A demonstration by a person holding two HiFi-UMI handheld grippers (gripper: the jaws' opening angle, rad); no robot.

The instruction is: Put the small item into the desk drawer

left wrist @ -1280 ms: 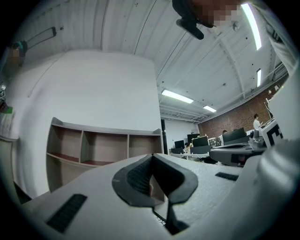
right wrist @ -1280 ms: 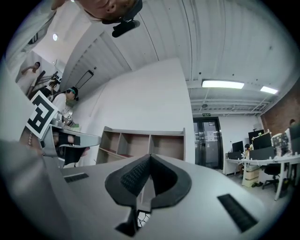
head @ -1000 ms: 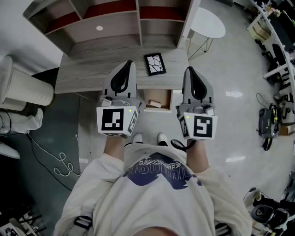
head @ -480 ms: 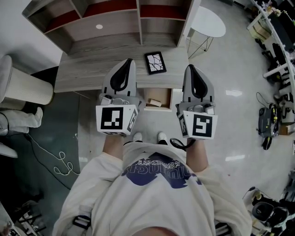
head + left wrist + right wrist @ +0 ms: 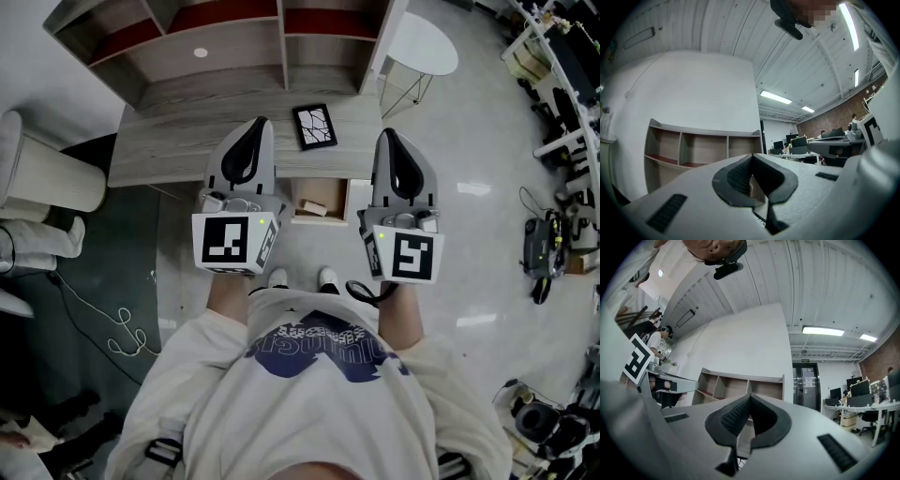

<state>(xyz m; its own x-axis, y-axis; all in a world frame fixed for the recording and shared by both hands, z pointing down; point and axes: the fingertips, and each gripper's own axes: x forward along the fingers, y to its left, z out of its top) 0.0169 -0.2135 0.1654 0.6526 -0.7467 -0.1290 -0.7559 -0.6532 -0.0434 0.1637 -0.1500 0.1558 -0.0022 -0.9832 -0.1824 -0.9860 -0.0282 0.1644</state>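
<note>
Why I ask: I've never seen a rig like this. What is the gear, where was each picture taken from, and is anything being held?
There is no robot here. A person holds a pair of tongs in each hand, each carrying a cube with square markers. One picture comes from a camera on the person's head, looking steeply down. It shows the left tongs and right tongs pointing at a wooden desk with a shelf unit at its back. The other two pictures come from cameras riding on the tongs, looking along their jaws. A dark flat slab with a crack-like pattern lies on the desk. Between the tongs a drawer stands open with a small tan block inside. Both tongs are closed and hold nothing.
</note>
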